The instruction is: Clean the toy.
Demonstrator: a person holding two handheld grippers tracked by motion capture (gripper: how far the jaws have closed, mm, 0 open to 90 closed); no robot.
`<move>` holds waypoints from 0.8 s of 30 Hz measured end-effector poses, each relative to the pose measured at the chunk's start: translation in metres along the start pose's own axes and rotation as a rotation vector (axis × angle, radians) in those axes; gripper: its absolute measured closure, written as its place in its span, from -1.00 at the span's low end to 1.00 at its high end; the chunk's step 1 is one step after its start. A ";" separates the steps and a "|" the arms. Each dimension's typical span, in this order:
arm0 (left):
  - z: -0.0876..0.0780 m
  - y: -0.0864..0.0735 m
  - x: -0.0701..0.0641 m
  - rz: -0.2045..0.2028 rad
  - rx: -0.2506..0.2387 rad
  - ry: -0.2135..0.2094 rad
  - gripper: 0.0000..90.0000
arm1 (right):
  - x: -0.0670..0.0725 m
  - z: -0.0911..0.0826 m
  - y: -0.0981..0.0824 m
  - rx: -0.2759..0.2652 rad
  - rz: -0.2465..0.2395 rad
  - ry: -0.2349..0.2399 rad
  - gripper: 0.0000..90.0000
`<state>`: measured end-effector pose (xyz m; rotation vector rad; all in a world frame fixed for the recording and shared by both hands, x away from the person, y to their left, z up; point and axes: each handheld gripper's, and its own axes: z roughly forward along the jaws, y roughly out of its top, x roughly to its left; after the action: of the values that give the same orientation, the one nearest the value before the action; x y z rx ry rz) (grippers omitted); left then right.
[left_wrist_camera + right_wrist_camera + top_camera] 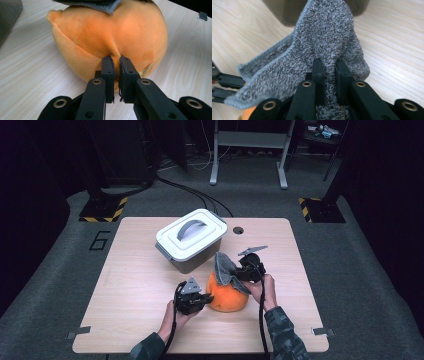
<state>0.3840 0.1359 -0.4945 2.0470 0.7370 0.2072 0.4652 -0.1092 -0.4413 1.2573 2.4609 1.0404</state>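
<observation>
one orange plush toy (228,299), one grey cloth (226,270), one lidded bin (190,239), two grippers

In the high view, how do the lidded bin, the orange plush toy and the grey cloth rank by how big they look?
1. Lidded bin, clearly the largest.
2. Orange plush toy.
3. Grey cloth, which looks close to the toy in size. It is bunched up and drapes over the toy, so the order of these two is unsure.

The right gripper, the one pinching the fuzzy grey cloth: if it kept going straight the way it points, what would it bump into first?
Probably the grey lidded plastic box. Beyond the grey terry cloth clamped in the right gripper, that box stands just ahead on the pale wooden table, though depth is hard to judge.
</observation>
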 end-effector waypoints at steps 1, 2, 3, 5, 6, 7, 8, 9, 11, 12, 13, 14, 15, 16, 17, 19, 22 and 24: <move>0.000 0.000 0.000 -0.005 -0.008 0.002 0.84 | -0.003 0.000 -0.002 0.001 0.010 -0.007 0.79; 0.000 0.000 0.000 -0.010 -0.008 -0.002 0.84 | -0.007 0.000 -0.004 0.008 0.032 -0.011 0.79; 0.000 0.000 0.000 -0.014 -0.007 0.000 0.84 | -0.012 0.000 -0.006 0.007 0.033 -0.021 0.79; 0.000 0.000 0.001 -0.016 -0.007 -0.002 0.83 | -0.018 0.000 -0.011 0.013 0.056 -0.035 0.79; 0.000 0.001 0.001 -0.020 -0.009 0.001 0.83 | -0.021 -0.001 -0.014 0.017 0.068 -0.048 0.79; 0.000 0.001 0.002 -0.025 -0.011 0.004 0.83 | -0.024 -0.002 -0.017 0.022 0.078 -0.048 0.78; 0.000 0.002 0.003 -0.035 -0.011 0.008 0.83 | -0.025 -0.003 -0.019 0.016 0.077 -0.065 0.78; 0.001 0.003 0.003 -0.053 -0.010 0.012 0.83 | -0.027 -0.007 -0.021 0.013 0.079 -0.072 0.78; 0.002 0.006 0.005 -0.065 -0.005 0.024 0.82 | -0.027 -0.018 -0.023 -0.026 0.075 -0.075 0.78; 0.002 0.007 0.005 -0.075 -0.004 0.025 0.82 | -0.025 -0.026 -0.024 -0.056 0.078 -0.077 0.78; 0.002 0.008 0.006 -0.081 -0.008 0.030 0.82 | -0.022 -0.032 -0.023 -0.073 0.077 -0.077 0.78; 0.002 0.009 0.007 -0.088 -0.003 0.030 0.82 | -0.017 -0.040 -0.023 -0.096 0.075 -0.076 0.78; 0.002 0.010 0.007 -0.092 -0.006 0.034 0.82 | -0.011 -0.047 -0.022 -0.119 0.054 -0.072 0.78; 0.002 0.011 0.007 -0.095 0.002 0.037 0.82 | -0.004 -0.052 -0.022 -0.133 0.045 -0.064 0.78; 0.002 0.011 0.007 -0.092 0.003 0.039 0.82 | 0.006 -0.056 -0.021 -0.147 0.019 -0.057 0.78; 0.003 0.012 0.007 -0.101 0.001 0.040 0.82 | 0.019 -0.059 -0.021 -0.160 -0.011 -0.033 0.78; 0.003 0.013 0.007 -0.099 0.008 0.045 0.82 | 0.043 -0.049 -0.021 -0.142 -0.064 0.008 0.78; 0.003 0.013 0.007 -0.105 0.010 0.050 0.82 | 0.053 -0.036 -0.023 -0.106 -0.101 0.007 0.78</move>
<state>0.3960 0.1330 -0.4867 2.0129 0.8758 0.1956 0.4009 -0.0956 -0.4224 1.0872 2.4112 1.1340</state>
